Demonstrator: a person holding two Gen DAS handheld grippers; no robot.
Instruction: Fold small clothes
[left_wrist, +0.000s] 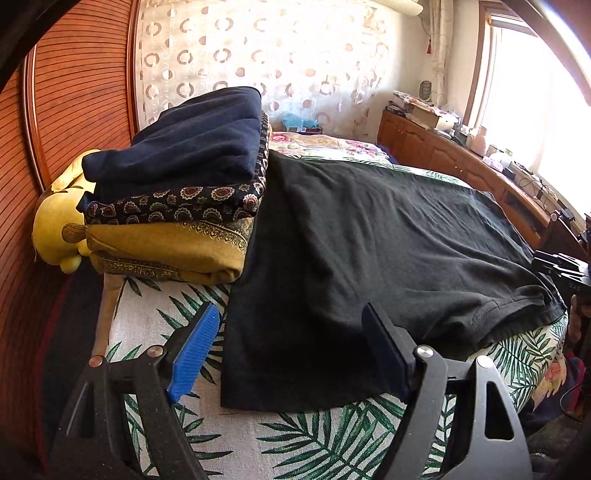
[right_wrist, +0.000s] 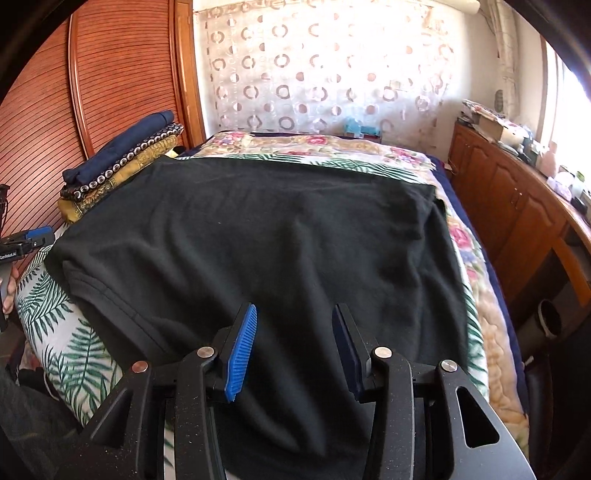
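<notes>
- Black shirt (right_wrist: 258, 236) lies flat on the bed (right_wrist: 476, 266), beside folded clothes (left_wrist: 177, 192).
- Left tool (left_wrist: 291, 350) and right tool (right_wrist: 295, 347) are apart, holding nothing.
- Pinch one edge, I think, and fold slowly.

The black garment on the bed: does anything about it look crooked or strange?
Mostly no. The black garment lies spread on the bed with soft wrinkles. Only its near edge hangs over the bed's edge, and one side touches the pile of folded clothes.
</notes>
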